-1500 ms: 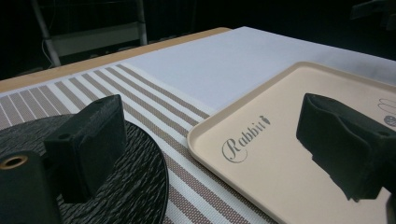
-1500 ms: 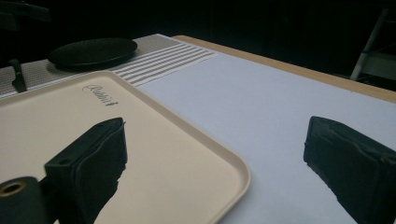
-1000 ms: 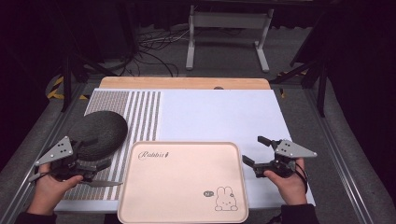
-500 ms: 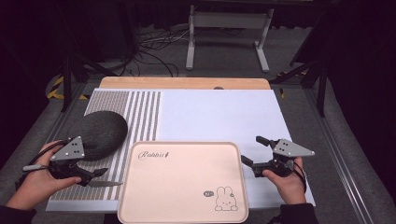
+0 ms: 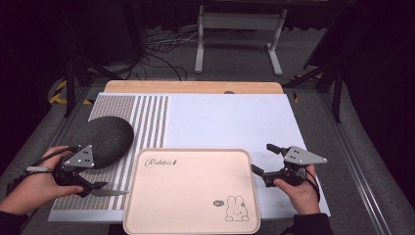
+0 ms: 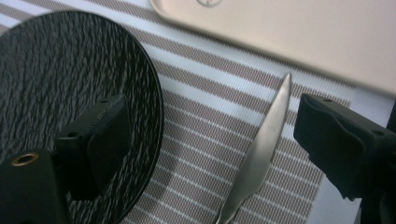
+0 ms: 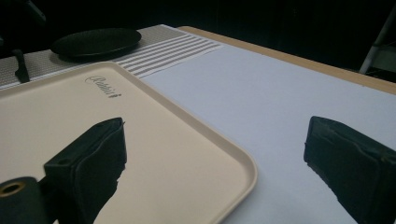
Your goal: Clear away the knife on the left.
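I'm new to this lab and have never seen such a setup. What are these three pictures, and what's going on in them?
No robot here: a person holds a hand-held two-jaw tool in each hand, the left gripper and the right gripper. The high view looks down from above the person's side of the table. The other two come from cameras riding on each gripper, looking out between its black jaws.

On the striped brown-and-white placemat lie a round black textured plate and a silver metal table knife. Beside them is a beige rectangular tray with a rabbit drawing. Both grippers are open and hold nothing; the knife lies between the left one's jaws.
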`<state>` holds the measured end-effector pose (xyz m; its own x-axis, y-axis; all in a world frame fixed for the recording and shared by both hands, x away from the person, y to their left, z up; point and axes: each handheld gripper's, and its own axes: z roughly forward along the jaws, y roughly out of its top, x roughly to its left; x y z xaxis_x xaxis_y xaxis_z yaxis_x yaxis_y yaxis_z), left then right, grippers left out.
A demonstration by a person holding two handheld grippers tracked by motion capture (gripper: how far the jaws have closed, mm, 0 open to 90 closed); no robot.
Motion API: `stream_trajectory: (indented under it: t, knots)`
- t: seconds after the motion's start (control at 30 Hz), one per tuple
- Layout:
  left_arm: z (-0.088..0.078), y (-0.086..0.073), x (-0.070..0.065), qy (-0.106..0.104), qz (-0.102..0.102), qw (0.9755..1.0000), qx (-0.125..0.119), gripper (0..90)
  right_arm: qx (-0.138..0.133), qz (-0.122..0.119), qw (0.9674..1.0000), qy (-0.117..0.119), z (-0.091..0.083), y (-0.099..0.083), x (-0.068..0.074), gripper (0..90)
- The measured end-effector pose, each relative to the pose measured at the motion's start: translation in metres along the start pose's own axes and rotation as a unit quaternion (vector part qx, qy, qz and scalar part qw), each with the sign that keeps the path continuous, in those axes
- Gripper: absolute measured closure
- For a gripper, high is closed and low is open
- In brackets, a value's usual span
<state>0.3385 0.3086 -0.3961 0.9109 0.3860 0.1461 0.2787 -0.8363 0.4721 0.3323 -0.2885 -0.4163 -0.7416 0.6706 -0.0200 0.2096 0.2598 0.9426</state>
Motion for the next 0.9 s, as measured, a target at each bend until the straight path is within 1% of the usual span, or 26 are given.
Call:
stream_trajectory:
  t: [0.03, 0.1, 0.13, 0.23, 0.33, 0.37, 0.4, 0.43, 0.47, 0.53, 0.57, 0.63, 0.67, 0.7, 0.73, 0.77, 0.83, 0.87, 0.9]
  knots:
    - [0.000, -0.001, 0.001, -0.005, 0.000, 0.9999, 0.009, 12.8, 0.001, -0.001, 1.0000, -0.001, 0.000, 0.000, 0.000, 6.8]
    - [0.000, -0.002, 0.002, -0.010, 0.001, 0.9998, 0.018, 12.8, 0.000, -0.001, 1.0000, 0.000, -0.001, 0.000, -0.001, 6.9]
    - [0.000, -0.002, 0.003, -0.014, 0.005, 0.9995, 0.027, 13.3, 0.000, -0.001, 1.0000, 0.001, -0.001, 0.000, -0.001, 6.9]
    - [0.001, -0.004, 0.004, -0.019, 0.011, 0.9985, 0.050, 14.1, -0.001, 0.000, 1.0000, 0.000, -0.002, 0.000, -0.002, 6.9]
    - [0.002, -0.006, 0.007, -0.021, 0.024, 0.9965, 0.077, 15.1, 0.001, 0.000, 1.0000, 0.001, -0.003, 0.000, -0.003, 6.9]
    - [0.003, -0.007, 0.007, -0.022, 0.026, 0.9958, 0.086, 15.5, 0.001, -0.001, 1.0000, 0.001, -0.002, 0.000, -0.003, 6.9]
    - [0.003, -0.007, 0.007, -0.022, 0.031, 0.9951, 0.092, 15.4, 0.001, -0.001, 1.0000, 0.001, -0.002, 0.000, -0.002, 6.9]
    - [0.003, -0.008, 0.007, -0.022, 0.030, 0.9944, 0.099, 15.2, 0.001, -0.001, 1.0000, 0.002, -0.002, 0.000, -0.002, 6.8]
    - [0.004, -0.008, 0.008, -0.023, 0.034, 0.9935, 0.106, 14.7, 0.000, -0.001, 1.0000, 0.004, -0.002, 0.000, -0.002, 6.7]
    - [0.005, -0.010, 0.008, -0.022, 0.037, 0.9921, 0.117, 14.9, -0.003, -0.001, 1.0000, -0.001, -0.002, 0.000, -0.002, 6.2]
    - [0.005, -0.010, 0.008, -0.022, 0.043, 0.9911, 0.124, 14.9, -0.004, 0.000, 1.0000, -0.003, -0.002, 0.000, -0.002, 5.9]
    - [0.007, -0.013, 0.009, -0.028, 0.049, 0.9895, 0.133, 14.8, -0.005, 0.007, 1.0000, -0.001, -0.002, 0.000, -0.002, 5.5]
    - [0.007, -0.014, 0.009, -0.029, 0.055, 0.9880, 0.142, 15.0, -0.005, 0.008, 1.0000, 0.000, -0.002, 0.000, -0.002, 5.3]
    - [0.008, -0.014, 0.009, -0.027, 0.057, 0.9864, 0.151, 14.9, -0.004, 0.004, 1.0000, -0.001, -0.002, 0.000, -0.002, 5.0]
    - [0.008, -0.015, 0.009, -0.025, 0.062, 0.9844, 0.162, 15.0, -0.004, 0.000, 1.0000, -0.002, -0.001, 0.000, -0.002, 4.6]
    - [0.009, -0.016, 0.010, -0.026, 0.071, 0.9823, 0.171, 15.7, -0.003, -0.001, 1.0000, -0.002, -0.001, 0.000, -0.001, 4.4]
    - [0.010, -0.018, 0.011, -0.029, 0.075, 0.9821, 0.170, 15.0, -0.005, -0.001, 1.0000, -0.002, 0.000, 0.000, -0.001, 4.2]
    - [0.011, -0.019, 0.011, -0.031, 0.073, 0.9810, 0.177, 14.5, -0.006, -0.001, 1.0000, -0.001, 0.001, 0.000, 0.000, 4.1]
    - [0.013, -0.020, 0.011, -0.037, 0.076, 0.9800, 0.180, 14.6, -0.005, -0.003, 1.0000, -0.001, 0.000, 0.000, 0.000, 4.1]
